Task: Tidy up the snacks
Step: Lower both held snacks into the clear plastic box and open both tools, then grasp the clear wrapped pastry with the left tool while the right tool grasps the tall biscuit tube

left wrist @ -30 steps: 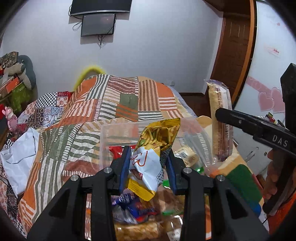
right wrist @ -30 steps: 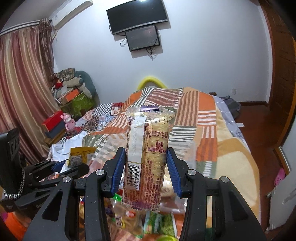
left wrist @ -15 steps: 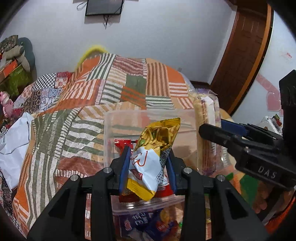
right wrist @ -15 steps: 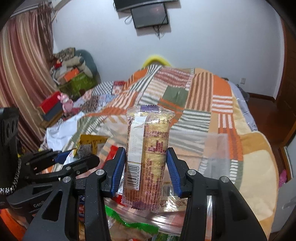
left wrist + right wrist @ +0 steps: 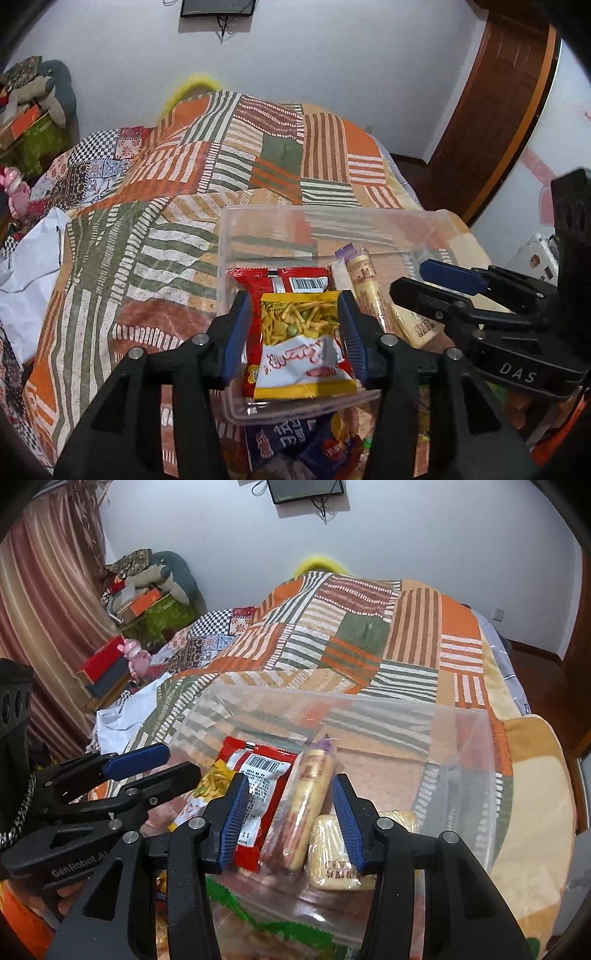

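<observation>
- Now both grippers' fingers were opening over the clear plastic bin [image 5: 424, 218].
- Left gripper [image 5: 295, 332]: yellow namkeen packet [image 5: 301, 347] lay flat between, released.
- Right gripper [image 5: 288, 819]: biscuit roll [image 5: 306, 805] between, long axis along fingers.

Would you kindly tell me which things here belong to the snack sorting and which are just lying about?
Part of the job:
- clear plastic box
- yellow snack packet
- red snack packet
- long biscuit pack
- left gripper, jaws opening
- right gripper, jaws opening

Just lying about:
- patchwork quilt
- pink toy
- wall screen
</observation>
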`<state>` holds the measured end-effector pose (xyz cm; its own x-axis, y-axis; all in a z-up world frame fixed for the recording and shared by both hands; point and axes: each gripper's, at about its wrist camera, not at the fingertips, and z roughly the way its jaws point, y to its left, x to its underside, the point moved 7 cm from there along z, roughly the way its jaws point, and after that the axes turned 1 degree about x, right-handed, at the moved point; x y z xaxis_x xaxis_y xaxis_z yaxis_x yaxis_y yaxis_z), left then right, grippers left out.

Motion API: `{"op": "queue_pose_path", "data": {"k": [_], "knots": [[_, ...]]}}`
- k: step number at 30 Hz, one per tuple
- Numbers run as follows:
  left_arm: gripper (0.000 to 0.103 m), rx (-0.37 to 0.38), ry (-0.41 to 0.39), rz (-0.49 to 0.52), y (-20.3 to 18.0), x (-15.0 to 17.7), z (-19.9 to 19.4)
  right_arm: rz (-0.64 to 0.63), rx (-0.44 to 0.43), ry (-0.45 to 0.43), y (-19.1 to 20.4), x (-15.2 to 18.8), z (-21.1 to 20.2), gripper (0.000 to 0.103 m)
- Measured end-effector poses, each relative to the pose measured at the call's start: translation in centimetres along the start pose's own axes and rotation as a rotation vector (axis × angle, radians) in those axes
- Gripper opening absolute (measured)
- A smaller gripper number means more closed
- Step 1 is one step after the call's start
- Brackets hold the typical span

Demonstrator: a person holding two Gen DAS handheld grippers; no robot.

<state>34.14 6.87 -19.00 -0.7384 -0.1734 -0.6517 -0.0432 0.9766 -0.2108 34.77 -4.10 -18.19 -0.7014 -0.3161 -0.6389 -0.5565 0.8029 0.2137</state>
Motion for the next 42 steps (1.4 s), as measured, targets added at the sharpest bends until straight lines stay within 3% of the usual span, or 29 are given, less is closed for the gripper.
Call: {"op": "queue_pose_path", "data": {"k": [4,13,20,26,35,42], "knots": [[0.053,0.001,-0.026,-0.001,0.1,0.0,-1.8,-0.007,0.014,-0.043,-0.2,0.2,-1.9,0.054],[0.079,-0.025,-0.095,0.026,0.5,1.4,-7.5,-0.030,0.018,-0.140,1.0,1.4,-7.4,0.067],[0.089,-0.054,-0.118,0.040,1.2,3.8,-11.2,-0.021,-0.016,-0.147,2.8,3.5,-8.9,0.069],[0.090,-0.044,-0.080,0.042,1.5,7.0,-12.1,-0.025,-0.039,-0.095,4.3,6.1,-8.1,0.069],[0.090,-0.028,-0.012,0.065,1.4,11.4,-11.2,-0.039,-0.049,0.059,5.6,11.5,-4.5,0.069],[0.090,0.008,0.032,0.011,1.7,13.3,-9.5,-0.052,-0.068,0.141,6.7,13.6,-2.2,0.069]]}}
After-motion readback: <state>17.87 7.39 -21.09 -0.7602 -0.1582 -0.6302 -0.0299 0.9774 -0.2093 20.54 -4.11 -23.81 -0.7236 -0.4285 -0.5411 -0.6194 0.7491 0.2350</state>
